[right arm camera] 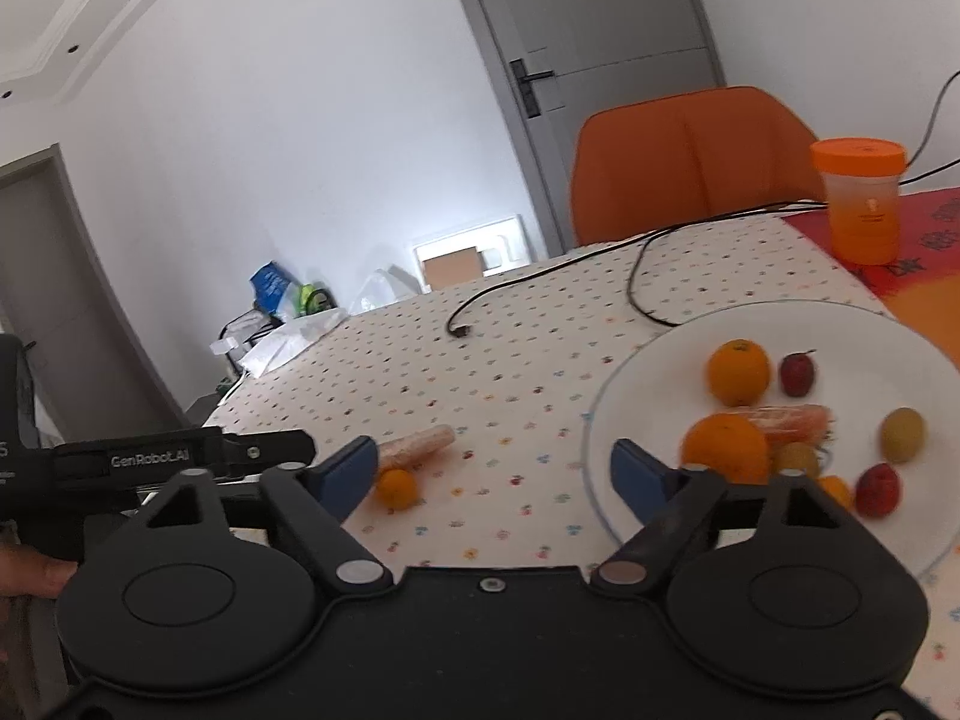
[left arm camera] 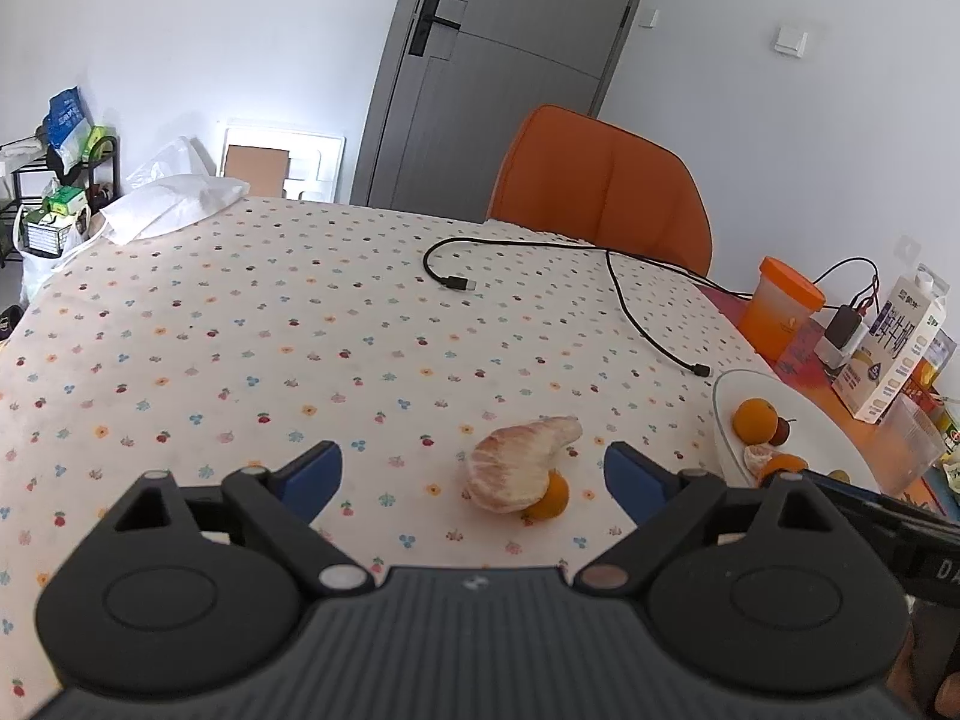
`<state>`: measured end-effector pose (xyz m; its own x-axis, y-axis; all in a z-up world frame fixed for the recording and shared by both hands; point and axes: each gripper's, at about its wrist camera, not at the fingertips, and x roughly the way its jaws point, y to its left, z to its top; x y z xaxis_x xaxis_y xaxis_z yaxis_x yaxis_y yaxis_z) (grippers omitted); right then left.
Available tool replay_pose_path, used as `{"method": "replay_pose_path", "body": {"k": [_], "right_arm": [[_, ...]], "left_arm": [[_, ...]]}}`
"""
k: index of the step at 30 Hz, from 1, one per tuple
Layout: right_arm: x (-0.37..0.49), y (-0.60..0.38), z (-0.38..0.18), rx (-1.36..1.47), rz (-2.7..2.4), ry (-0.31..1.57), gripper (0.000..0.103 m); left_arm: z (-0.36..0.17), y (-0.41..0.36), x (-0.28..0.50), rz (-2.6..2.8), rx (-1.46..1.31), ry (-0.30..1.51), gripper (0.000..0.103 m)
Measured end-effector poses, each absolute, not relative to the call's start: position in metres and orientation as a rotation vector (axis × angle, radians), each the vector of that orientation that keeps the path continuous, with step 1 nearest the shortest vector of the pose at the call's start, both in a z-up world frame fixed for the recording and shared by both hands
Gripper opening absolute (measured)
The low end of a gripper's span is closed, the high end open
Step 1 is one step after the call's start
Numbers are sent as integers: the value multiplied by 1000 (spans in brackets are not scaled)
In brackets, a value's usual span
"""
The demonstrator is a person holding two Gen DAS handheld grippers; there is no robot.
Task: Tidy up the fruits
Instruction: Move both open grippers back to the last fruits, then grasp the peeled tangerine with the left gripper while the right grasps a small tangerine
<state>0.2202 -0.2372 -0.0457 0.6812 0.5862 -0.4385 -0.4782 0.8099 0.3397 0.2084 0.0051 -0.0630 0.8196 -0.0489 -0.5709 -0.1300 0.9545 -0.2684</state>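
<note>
We see a home dining room: a table (left arm camera: 240, 324) under a flower-print cloth, an orange chair (left arm camera: 600, 180) at its far side, a milk carton (left arm camera: 900, 354) right, a grey door (left arm camera: 498, 60) beyond.

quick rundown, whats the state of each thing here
left gripper: jaws open, empty
right gripper: jaws open, empty
pomelo segment: peeled, on the tablecloth, off the plate
small orange: on the tablecloth, touching the segment
plate: holds several fruits
cup: lid on, upright
milk carton: upright
door: shut
cable: plug end loose on the table
</note>
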Motion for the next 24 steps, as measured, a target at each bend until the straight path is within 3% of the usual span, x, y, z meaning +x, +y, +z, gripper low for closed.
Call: {"method": "replay_pose_path", "body": {"k": [6, 18, 24], "right_arm": [[225, -222, -51, 185, 651, 588, 62], [243, -195, -69, 148, 714, 673, 38], [251, -181, -76, 138, 748, 706, 34]], "left_arm": [[-69, 5, 216, 19, -321, 629, 84], [-83, 10, 233, -25, -371, 693, 42], [-85, 16, 237, -46, -399, 706, 40]]}}
